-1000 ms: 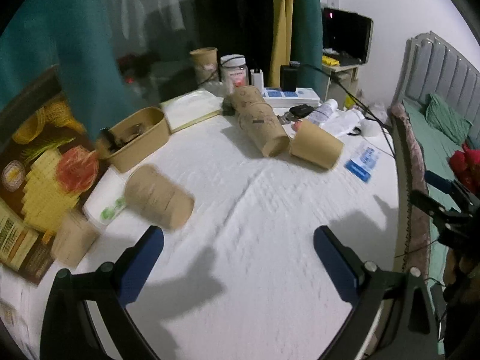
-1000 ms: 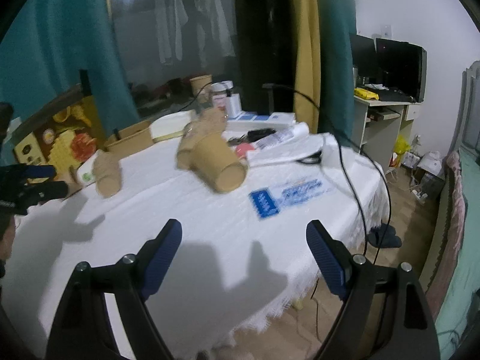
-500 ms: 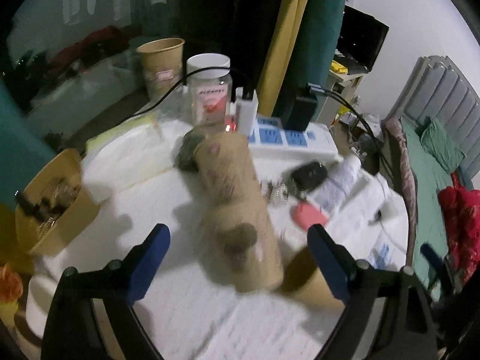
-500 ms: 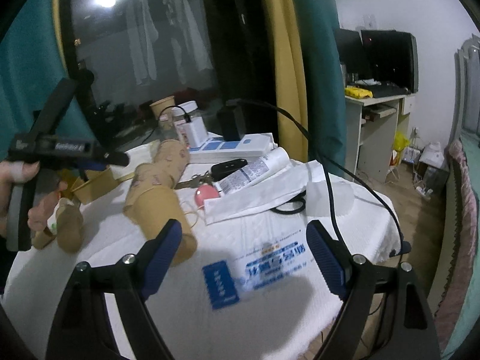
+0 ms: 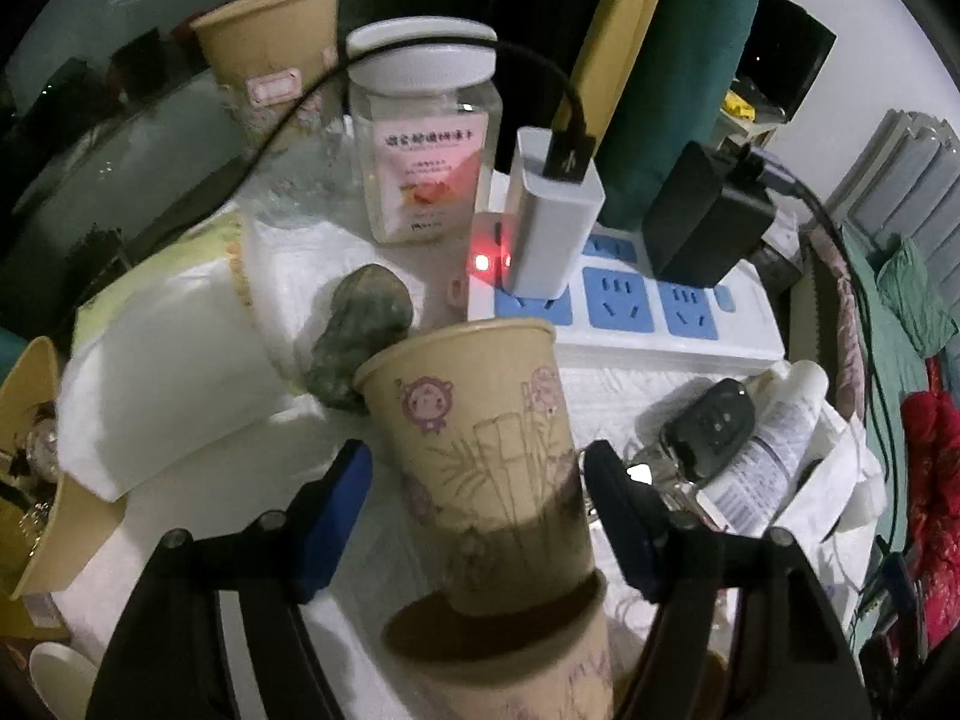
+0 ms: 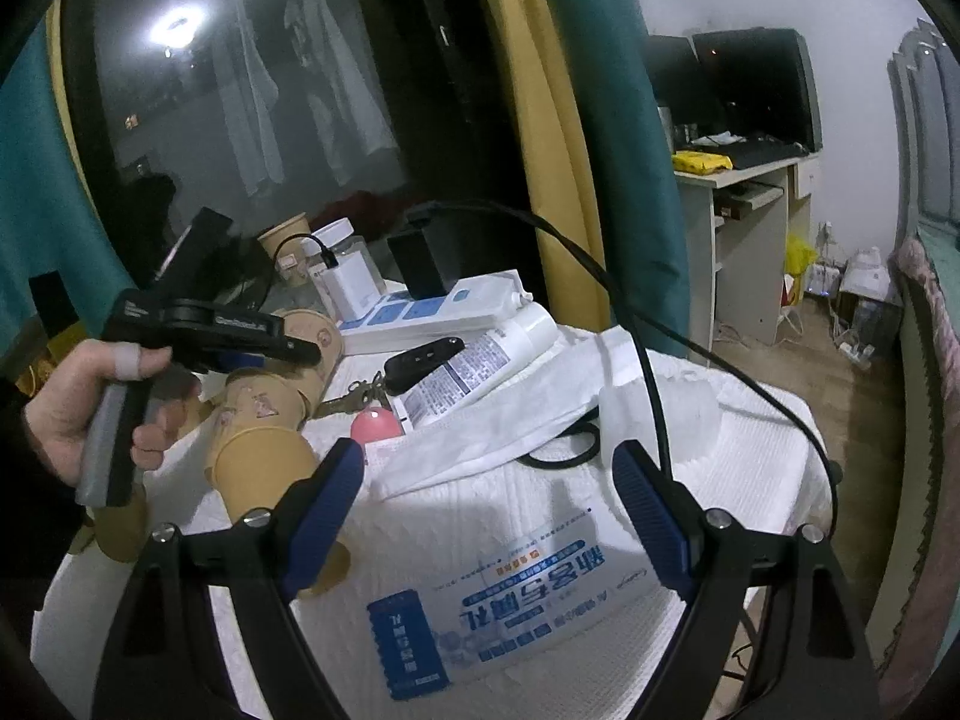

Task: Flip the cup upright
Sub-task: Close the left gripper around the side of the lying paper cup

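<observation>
Closing in | left gripper (image 5: 474,474) moved from open table to straddle lying cup (image 5: 480,450), jaws released | right gripper (image 6: 486,492) idle, released | grasp next

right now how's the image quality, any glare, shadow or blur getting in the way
Left wrist view: sharp, dim, a dark shadow over the lower half of the paper cup between the open left gripper. Right wrist view: ceiling light glare in the dark window; strong fisheye bending at the edges.
</observation>
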